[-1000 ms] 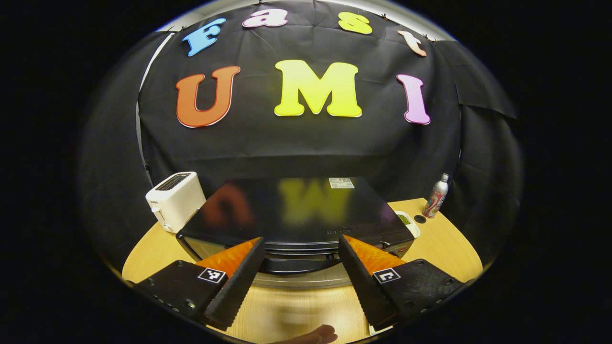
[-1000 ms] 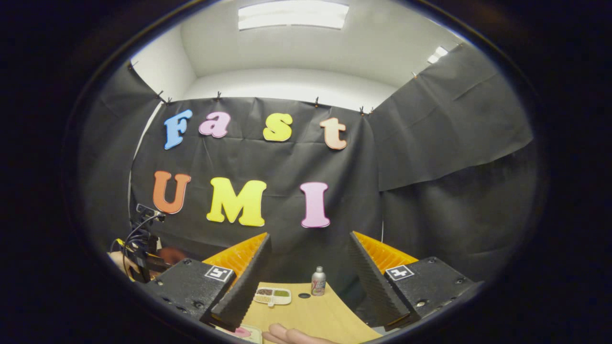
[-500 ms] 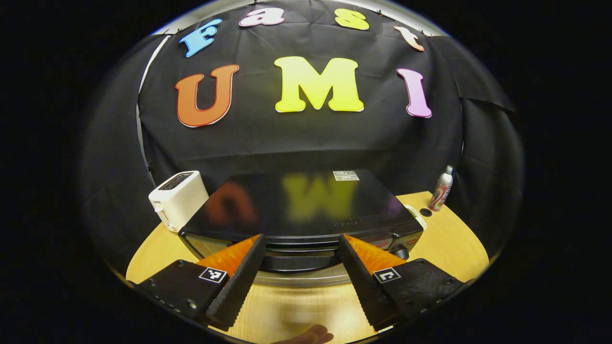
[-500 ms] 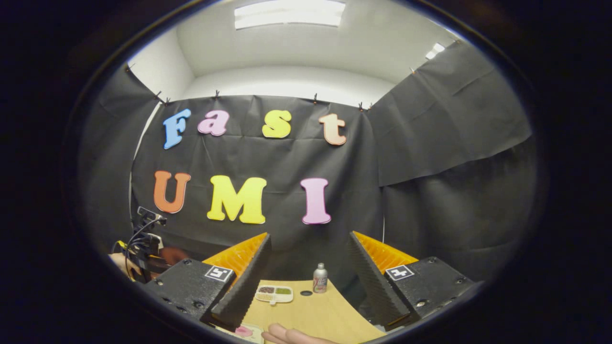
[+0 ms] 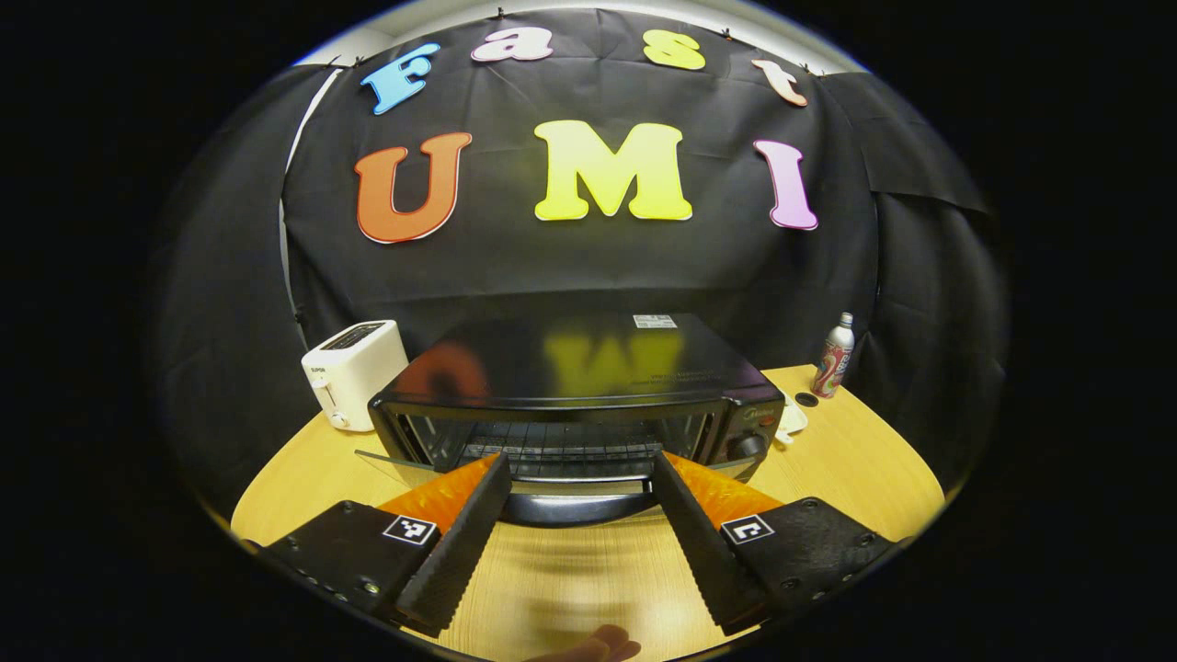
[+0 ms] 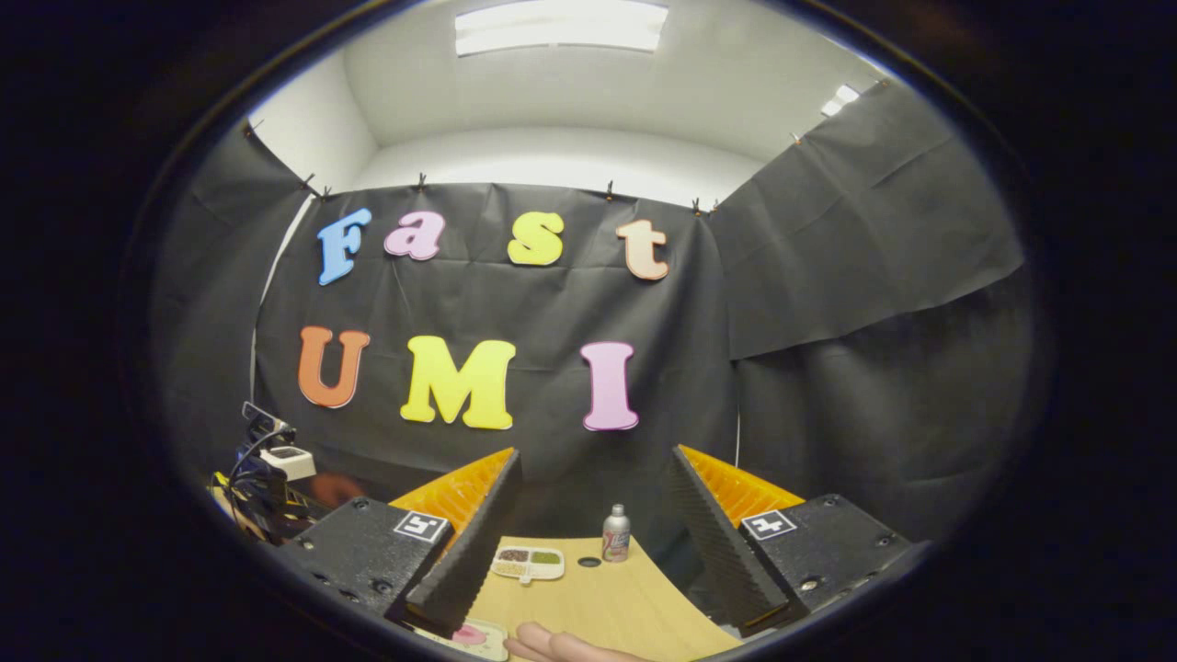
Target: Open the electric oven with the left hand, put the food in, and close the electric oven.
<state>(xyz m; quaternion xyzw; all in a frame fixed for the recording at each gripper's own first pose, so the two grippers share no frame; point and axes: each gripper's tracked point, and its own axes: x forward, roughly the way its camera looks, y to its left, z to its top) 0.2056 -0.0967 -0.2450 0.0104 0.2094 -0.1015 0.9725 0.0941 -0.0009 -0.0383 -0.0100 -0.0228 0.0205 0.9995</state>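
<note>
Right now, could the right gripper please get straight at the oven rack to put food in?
Probably not yet. The right gripper points past the table's far end toward the snack tray and can. The oven door hangs partly open before the left gripper, jaws open.

1. so the base of everything is a round-ish light wood table (image 5: 855,460), filling the lower part of the left gripper view.
2. black electric oven (image 5: 579,368) sits dead centre on it, glass door (image 5: 552,483) hanging part open toward the bottom of the frame.
3. white toaster (image 5: 354,372) stands just left of the oven, near the table's back edge.
4. a drink can (image 5: 835,357) stands upright at the right, far edge, with a small dark round spot (image 5: 806,399) on the wood beside it.
5. a white divided dish (image 6: 528,563) lies lower centre in the right gripper view, left of the can.
6. pink food on a pale tray (image 6: 471,636) sits at the bottom edge there.
</note>
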